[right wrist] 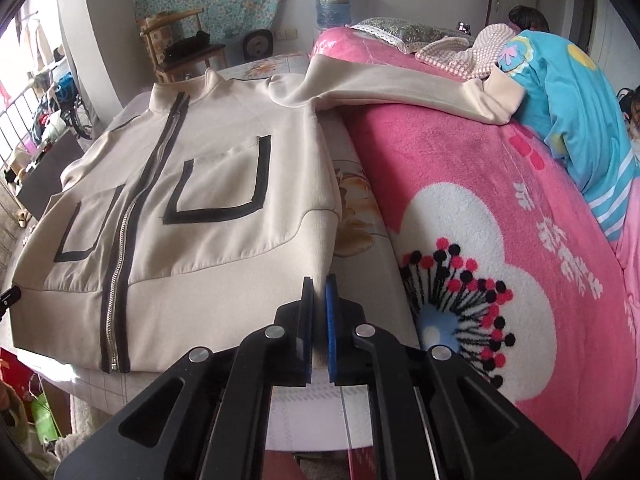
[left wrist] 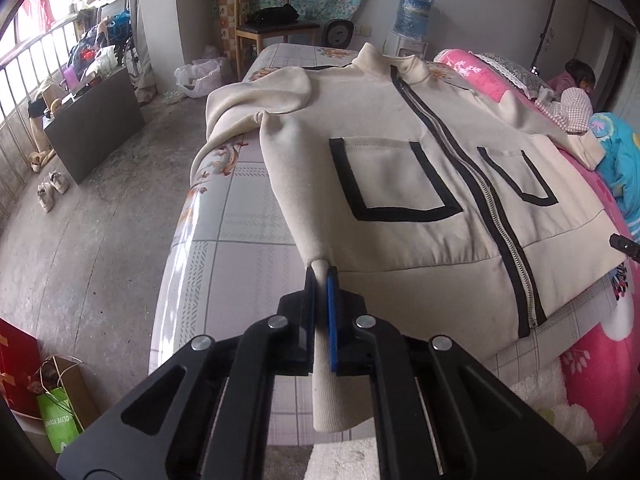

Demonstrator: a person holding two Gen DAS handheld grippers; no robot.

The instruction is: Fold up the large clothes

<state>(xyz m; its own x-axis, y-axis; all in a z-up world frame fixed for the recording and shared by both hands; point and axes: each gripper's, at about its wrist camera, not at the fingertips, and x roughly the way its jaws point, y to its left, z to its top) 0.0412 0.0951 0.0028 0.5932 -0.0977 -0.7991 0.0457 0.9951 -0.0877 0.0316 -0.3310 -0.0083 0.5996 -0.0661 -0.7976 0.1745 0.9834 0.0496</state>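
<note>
Both grippers pinch the bottom corners of a cream zip-up jacket [left wrist: 400, 184] spread front-up on the bed [left wrist: 240, 216].

The left gripper [left wrist: 322, 280] clamps the near hem corner on its side, the right gripper [right wrist: 319, 284] the opposite corner, jaws pressed onto cloth (likely to lift the hem toward the collar); a green bag [left wrist: 56, 420] reads "OLIVE YOUNG", mirrored; no other writing is legible.

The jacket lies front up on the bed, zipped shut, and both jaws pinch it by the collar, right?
Not the collar. The jacket does lie front up and zipped, but the left gripper pinches a cuff in the left wrist view, and the right gripper pinches the hem corner in the right wrist view.
</note>
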